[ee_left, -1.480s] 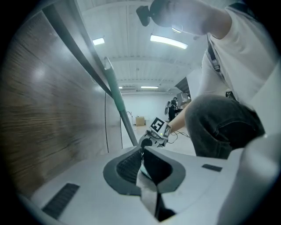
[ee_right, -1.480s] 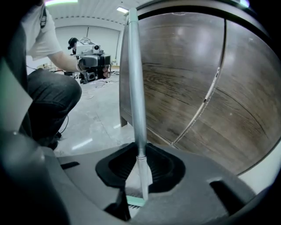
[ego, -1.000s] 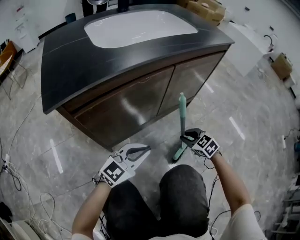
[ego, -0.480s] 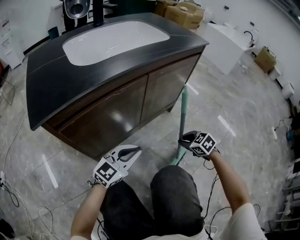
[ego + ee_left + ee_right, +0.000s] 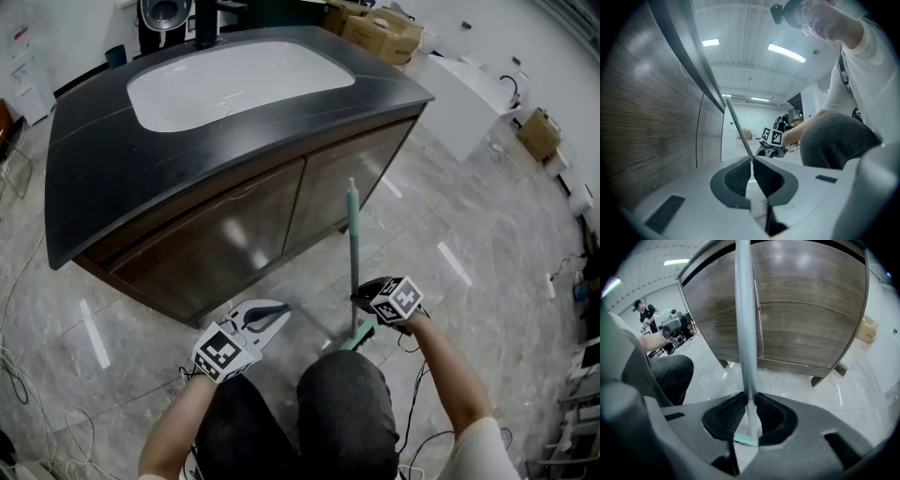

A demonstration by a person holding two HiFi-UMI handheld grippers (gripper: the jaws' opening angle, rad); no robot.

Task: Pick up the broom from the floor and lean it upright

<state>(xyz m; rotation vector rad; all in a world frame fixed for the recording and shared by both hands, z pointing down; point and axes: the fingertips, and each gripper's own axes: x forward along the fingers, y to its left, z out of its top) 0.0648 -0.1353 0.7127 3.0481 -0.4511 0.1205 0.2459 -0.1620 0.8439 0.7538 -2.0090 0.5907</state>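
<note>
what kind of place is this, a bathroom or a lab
Likely a lab or test space, not a home bathroom: a sink cabinet stands mid-floor, loose cables trail on the floor, cardboard boxes sit behind.

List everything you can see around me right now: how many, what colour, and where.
broom: one, pale green, nearly upright in front of the cabinet
cabinet: one, brown doors with a dark top, centre
sink: one, white, set in the cabinet top
cardboard boxes: several, tan, beyond the cabinet
cables: several, light, on the floor at left
floor: grey marble
left gripper: one, white, fingers together, empty
right gripper: one, fingers closed on the broom handle
knees: dark trousers, bottom centre
</note>
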